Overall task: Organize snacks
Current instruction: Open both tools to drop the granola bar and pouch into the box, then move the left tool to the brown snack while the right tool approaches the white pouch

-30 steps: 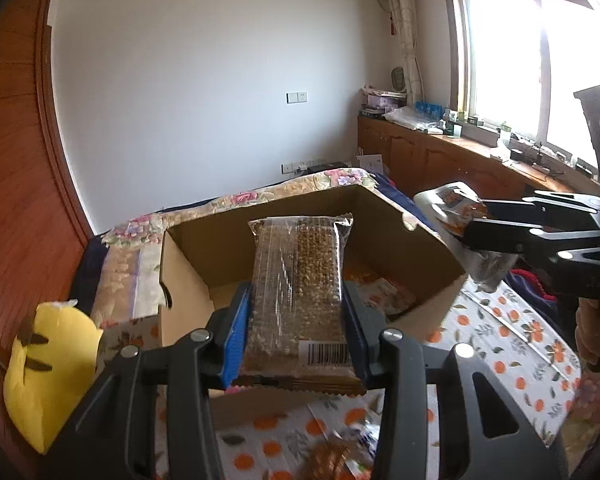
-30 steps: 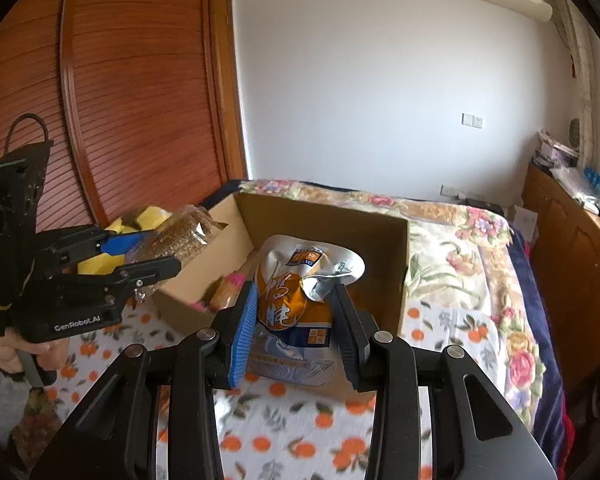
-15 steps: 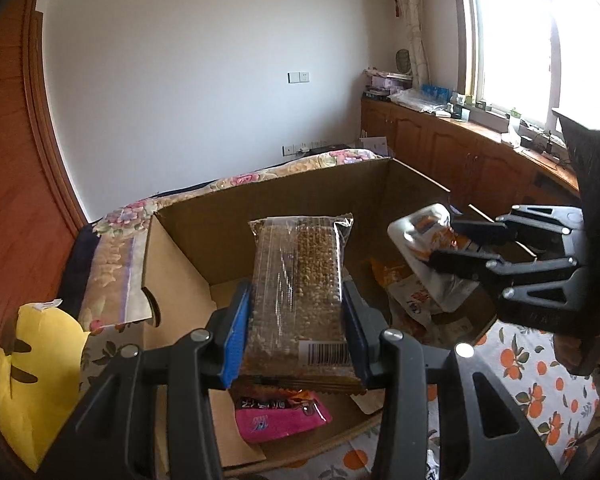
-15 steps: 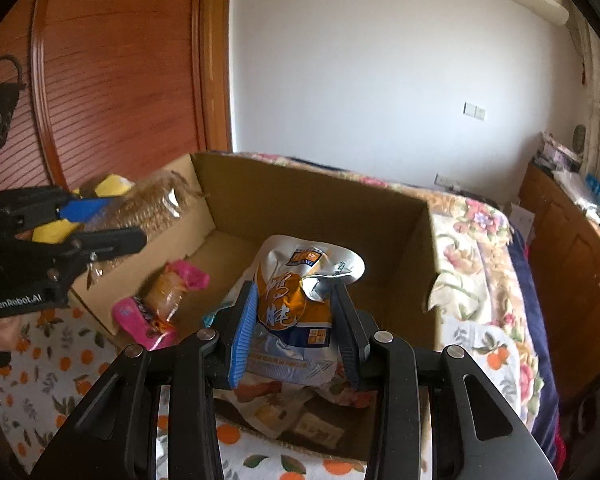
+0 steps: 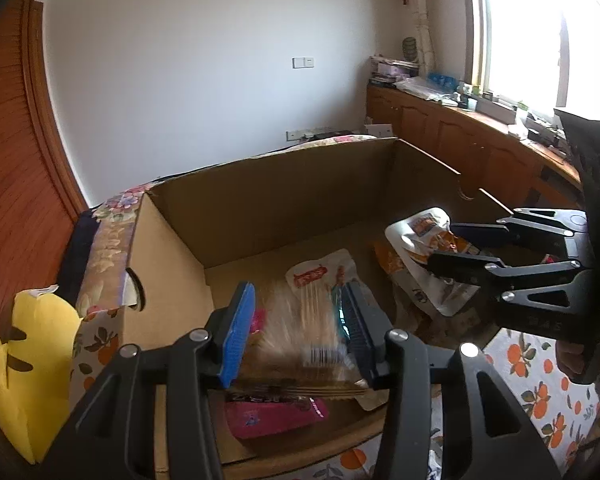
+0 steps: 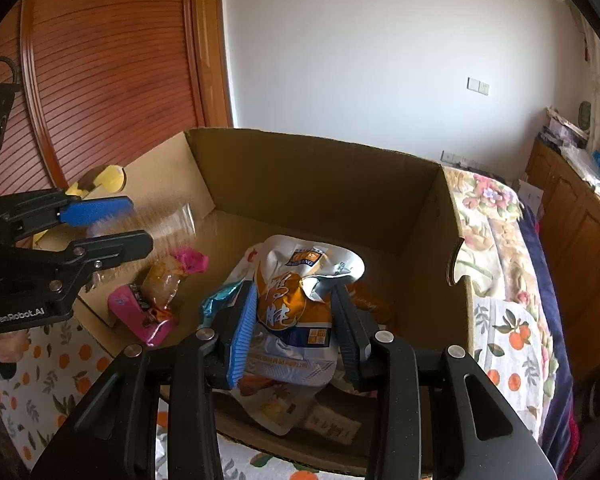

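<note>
I am working over a bed (image 6: 496, 320) with a bedspread printed with oranges. An open cardboard box (image 5: 292, 200) sits on it, filling most of both views, its far wall toward the white room wall.

Both tools hang over the box's near edge and point down into it. My left hand-held gripper (image 5: 297, 292) is on the left side of the box. Its jaws have just been opening, and they look released: the pads stand a little off the packet between them. My right hand-held gripper (image 6: 292, 292) is on the right side and is clenched on a pouch, with the blue pad flat against it.

A yellow soft thing (image 5: 28, 368) lies on the bed just outside the box's left wall.

The orange and silver pouch (image 6: 296, 280) sits upright between the right fingers. Its long axis runs along them, and its crumpled silver top points away from me toward the far wall. Its lower edge hangs above other wrappers on the box floor.

The clear grain-bar packet (image 5: 300, 328) is between the left fingers and smeared by motion. Its long axis also lies along the fingers, barcode end nearest the camera and far end aimed into the box. I cannot tell whether it touches the floor.

A pink packet (image 5: 272, 416) lies flat on the box floor below it, by the near wall.
</note>
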Demonstrator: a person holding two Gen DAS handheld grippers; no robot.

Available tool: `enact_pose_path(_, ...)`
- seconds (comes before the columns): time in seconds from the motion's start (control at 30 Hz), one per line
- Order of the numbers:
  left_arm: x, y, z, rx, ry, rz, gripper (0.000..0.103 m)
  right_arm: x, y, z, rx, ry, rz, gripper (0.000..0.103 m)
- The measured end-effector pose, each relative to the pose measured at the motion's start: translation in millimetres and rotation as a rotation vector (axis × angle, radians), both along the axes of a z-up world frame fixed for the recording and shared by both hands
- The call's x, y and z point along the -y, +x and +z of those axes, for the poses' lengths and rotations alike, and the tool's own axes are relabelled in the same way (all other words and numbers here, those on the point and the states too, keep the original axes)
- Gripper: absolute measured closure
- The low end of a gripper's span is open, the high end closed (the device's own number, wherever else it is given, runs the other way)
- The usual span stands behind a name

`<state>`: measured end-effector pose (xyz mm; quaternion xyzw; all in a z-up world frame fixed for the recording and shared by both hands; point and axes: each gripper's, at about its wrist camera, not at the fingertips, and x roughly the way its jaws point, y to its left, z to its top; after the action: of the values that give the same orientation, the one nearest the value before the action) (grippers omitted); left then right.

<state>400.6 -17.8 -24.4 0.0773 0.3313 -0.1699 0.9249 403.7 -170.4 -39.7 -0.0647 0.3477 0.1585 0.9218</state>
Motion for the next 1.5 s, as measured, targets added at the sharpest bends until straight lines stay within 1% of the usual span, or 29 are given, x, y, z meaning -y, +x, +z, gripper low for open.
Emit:
enact_pose_path(0.17, -5, -5, 4, 0.001, -0.014, 0.018, 0.057, 3, 2, -3, -0.005, 0.015, -0.012, 0.064)
enact_pose_path(0.33, -9, -15, 9, 0.009, -0.021, 0.025, 0.057, 0, -7, 2, 0.02, 0.004, -0.02, 0.064)
enact_pose_path(0.47, -12, -30, 19, 0.031, -0.043, 0.027, 0.057, -2, -29, 17, 0.067, 0.01, -0.031, 0.064)
enact_pose_path(0.6, -14, -47, 27, 0.056, -0.05, 0.032, 0.057, -9, -56, 30, 0.098, 0.021, -0.015, 0.064)
enact_pose_path(0.73, -17, -64, 34, 0.069, -0.04, 0.036, 0.057, -18, -81, 42, 0.113, 0.036, 0.011, 0.064)
enact_pose_path(0.9, -22, -86, 40, 0.077, -0.037, 0.04, 0.057, -26, -107, 48, 0.123, 0.045, 0.029, 0.064)
enact_pose_path(1.0, -25, -98, 40, 0.075, -0.031, 0.043, 0.056, -28, -121, 42, 0.111, 0.056, 0.031, 0.064)
enact_pose_path(1.1, -29, -109, 33, 0.062, -0.032, 0.046, 0.056, -27, -129, 31, 0.094, 0.063, 0.023, 0.064)
enact_pose_path(1.2, -32, -121, 22, 0.053, -0.03, 0.054, 0.056, -29, -136, 19, 0.07, 0.066, 0.018, 0.064)
enact_pose_path(1.37, -35, -130, 2, 0.009, -0.039, 0.062, 0.056, -35, -145, 2, 0.033, 0.073, 0.021, 0.064)
enact_pose_path(1.43, -36, -133, -3, -0.001, -0.037, 0.067, 0.056, -38, -148, -3, 0.021, 0.074, 0.026, 0.06)
enact_pose_path(1.5, -37, -136, -9, -0.015, -0.041, 0.071, 0.056, -39, -149, -9, 0.008, 0.079, 0.027, 0.058)
